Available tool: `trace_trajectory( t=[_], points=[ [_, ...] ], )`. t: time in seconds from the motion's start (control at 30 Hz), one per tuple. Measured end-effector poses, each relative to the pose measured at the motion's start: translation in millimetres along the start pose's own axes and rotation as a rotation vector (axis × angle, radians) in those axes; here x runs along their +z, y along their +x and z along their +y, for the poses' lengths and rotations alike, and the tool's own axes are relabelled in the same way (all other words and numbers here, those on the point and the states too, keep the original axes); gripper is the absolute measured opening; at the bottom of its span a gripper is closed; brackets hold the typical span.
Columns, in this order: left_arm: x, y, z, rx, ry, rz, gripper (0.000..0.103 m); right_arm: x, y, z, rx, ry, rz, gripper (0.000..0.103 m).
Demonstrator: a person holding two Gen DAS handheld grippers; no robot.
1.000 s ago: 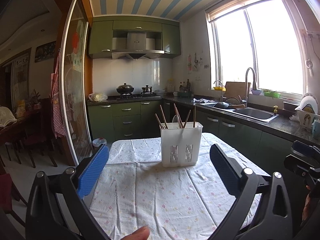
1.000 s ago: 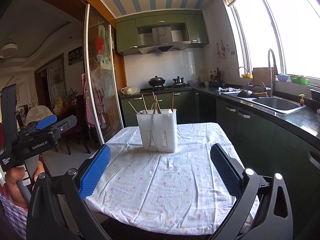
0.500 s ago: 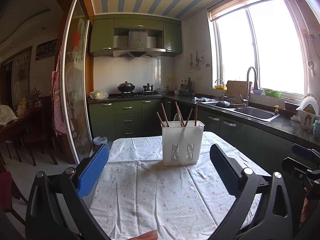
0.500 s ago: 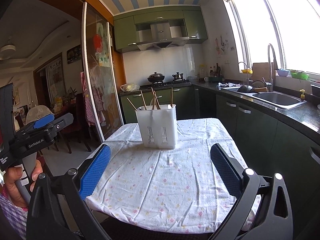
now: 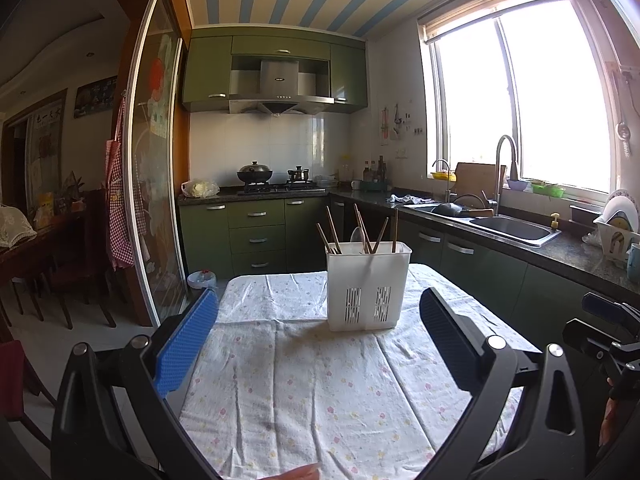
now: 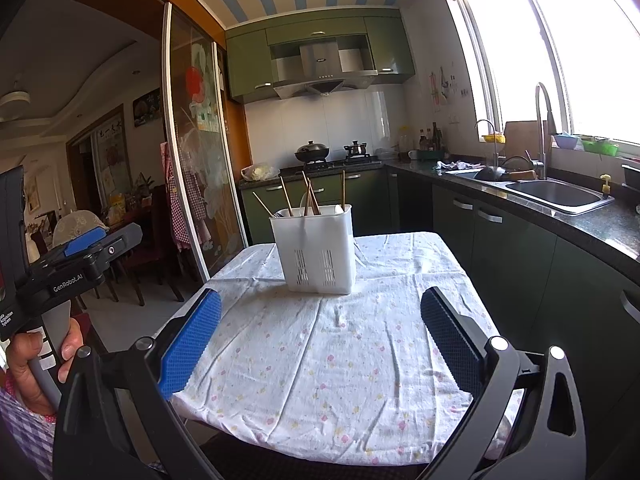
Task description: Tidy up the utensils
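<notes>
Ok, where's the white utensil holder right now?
The white utensil holder stands upright on the tablecloth, toward the table's far end, ahead of both open grippers; chopsticks stick out of it.

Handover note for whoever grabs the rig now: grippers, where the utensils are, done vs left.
Left gripper: open, empty, held over the near part of the table, short of the holder.
Right gripper: open, empty, same pose.
White utensil holder stands upright on the floral tablecloth, toward the far end. Chopsticks and what looks like a spoon stand in it, leaning various ways.
Done: no loose utensils show on the cloth.
Left: nothing visibly waiting; check whether the holder's contents need sorting by compartment, which cannot be seen from here.
</notes>
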State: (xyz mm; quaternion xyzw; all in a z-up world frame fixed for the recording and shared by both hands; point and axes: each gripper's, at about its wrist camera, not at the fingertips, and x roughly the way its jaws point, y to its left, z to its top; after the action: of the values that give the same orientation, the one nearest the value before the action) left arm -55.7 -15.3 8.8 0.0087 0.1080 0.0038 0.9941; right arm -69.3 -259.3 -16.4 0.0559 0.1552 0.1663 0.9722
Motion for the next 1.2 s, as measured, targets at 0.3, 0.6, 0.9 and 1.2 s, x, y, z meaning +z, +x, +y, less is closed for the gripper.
trace_trajectory(
  t=[0.3,0.6,0.9,1.2],
  points=[
    [0.1,0.0,0.5,-0.001,-0.001,0.0,0.096,-1.4,1.5,-0.5,0.0,0.002,0.001,0.098],
    [0.7,-0.9,0.8,0.0,-0.001,0.001,0.096,-6.3,3.7,-2.1,0.002,0.006,0.007,0.098],
    [0.7,-1.3,1.8,-0.002,-0.007,0.007,0.096,-7.7,5.6,-3.2,0.002,0.009,0.012,0.098],
    [0.2,5.0,-0.5,-0.004,-0.009,0.033,0.096,-9.9,7.3,-3.4,0.002,0.012,0.016,0.098]
  ],
)
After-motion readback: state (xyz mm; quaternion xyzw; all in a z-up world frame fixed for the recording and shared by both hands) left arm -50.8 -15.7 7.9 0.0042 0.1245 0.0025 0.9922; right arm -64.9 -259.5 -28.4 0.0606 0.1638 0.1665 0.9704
